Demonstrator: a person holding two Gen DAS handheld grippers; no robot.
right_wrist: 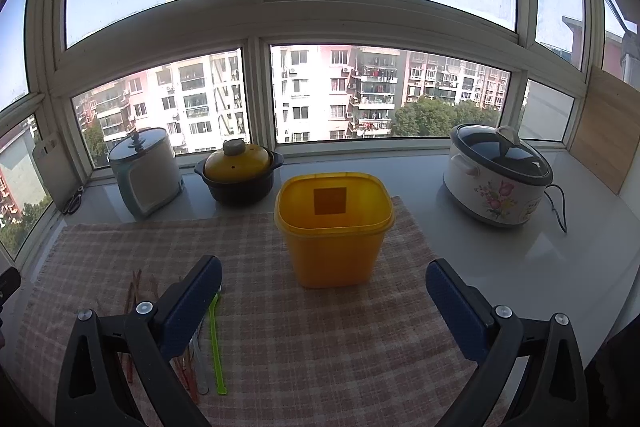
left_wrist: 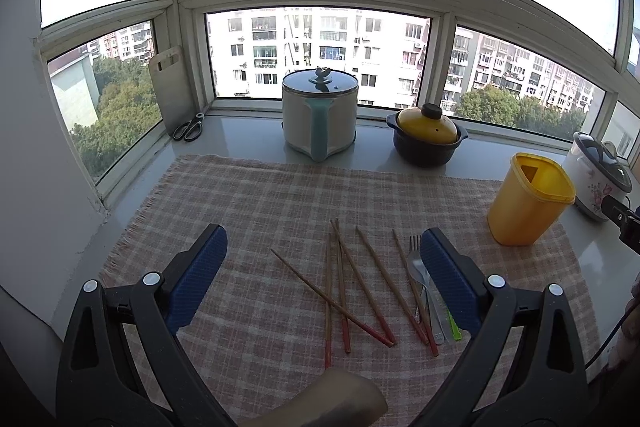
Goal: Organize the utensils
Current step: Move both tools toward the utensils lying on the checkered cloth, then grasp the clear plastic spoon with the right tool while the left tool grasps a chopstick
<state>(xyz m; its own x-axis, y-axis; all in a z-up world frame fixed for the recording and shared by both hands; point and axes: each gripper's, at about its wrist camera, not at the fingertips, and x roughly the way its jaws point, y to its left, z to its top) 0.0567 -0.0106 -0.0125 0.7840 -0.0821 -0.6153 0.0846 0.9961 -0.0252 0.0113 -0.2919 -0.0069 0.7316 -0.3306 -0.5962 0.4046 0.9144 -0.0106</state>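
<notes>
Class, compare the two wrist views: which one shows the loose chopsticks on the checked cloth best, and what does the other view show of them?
The left wrist view. The chopsticks lie spread in full between that gripper's open fingers on the checked cloth. In the right wrist view only a few reddish ends show at the left, mostly hidden behind the left finger of the right gripper.

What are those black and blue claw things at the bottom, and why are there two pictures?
Those claws are grippers, tools a person holds, one per hand. Each carries a camera looking along its fingers, so there are two pictures. The left gripper and right gripper are both open, holding nothing. On the checked cloth lie chopsticks, a fork and a green stick. The yellow container stands empty, probably for the utensils. Pots sit by the window.
</notes>
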